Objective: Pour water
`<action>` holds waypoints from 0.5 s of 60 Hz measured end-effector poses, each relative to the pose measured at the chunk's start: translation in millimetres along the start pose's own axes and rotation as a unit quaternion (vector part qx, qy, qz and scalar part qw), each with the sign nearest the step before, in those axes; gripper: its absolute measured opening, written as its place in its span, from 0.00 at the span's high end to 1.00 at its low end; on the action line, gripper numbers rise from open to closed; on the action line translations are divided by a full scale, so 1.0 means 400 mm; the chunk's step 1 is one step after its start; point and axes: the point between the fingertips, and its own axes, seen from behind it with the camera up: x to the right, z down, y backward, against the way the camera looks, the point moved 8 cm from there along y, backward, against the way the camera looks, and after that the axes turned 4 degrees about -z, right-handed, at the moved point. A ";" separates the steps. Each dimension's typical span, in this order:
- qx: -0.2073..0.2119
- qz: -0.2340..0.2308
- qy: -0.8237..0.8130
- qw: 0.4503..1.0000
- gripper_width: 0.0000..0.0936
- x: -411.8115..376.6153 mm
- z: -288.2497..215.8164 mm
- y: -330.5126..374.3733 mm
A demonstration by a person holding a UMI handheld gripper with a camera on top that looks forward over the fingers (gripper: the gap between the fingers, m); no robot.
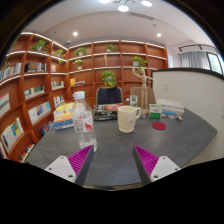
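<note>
Claw (pixel 112 160) is spread wide with nothing in it. Water bottle (pixel 84 119) stands left of centre, beyond the fingers, with the mug (pixel 127 118) to its right. Bottle looks like thin plastic, probably squishy and slick, so grab mid-body, gently.

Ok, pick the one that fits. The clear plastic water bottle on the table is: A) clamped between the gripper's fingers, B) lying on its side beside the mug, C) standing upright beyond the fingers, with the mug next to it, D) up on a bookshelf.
C: the bottle stands upright on the grey table beside the mug, beyond the open gripper, untouched.
</note>
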 end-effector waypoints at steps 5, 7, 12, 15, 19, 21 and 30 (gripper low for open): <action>-0.001 -0.003 0.001 1.000 0.12 -0.063 0.042 -0.046; 0.001 -0.005 0.002 1.000 0.12 -0.087 0.051 -0.063; 0.007 -0.020 0.000 1.000 0.11 -0.143 0.050 -0.106; 0.009 -0.035 -0.003 0.999 0.11 -0.173 0.039 -0.132; 0.019 -0.043 -0.001 0.999 0.11 -0.198 0.007 -0.163; 0.024 -0.040 0.001 0.999 0.11 -0.204 -0.010 -0.179; 0.051 -0.035 0.007 0.998 0.12 -0.228 -0.078 -0.252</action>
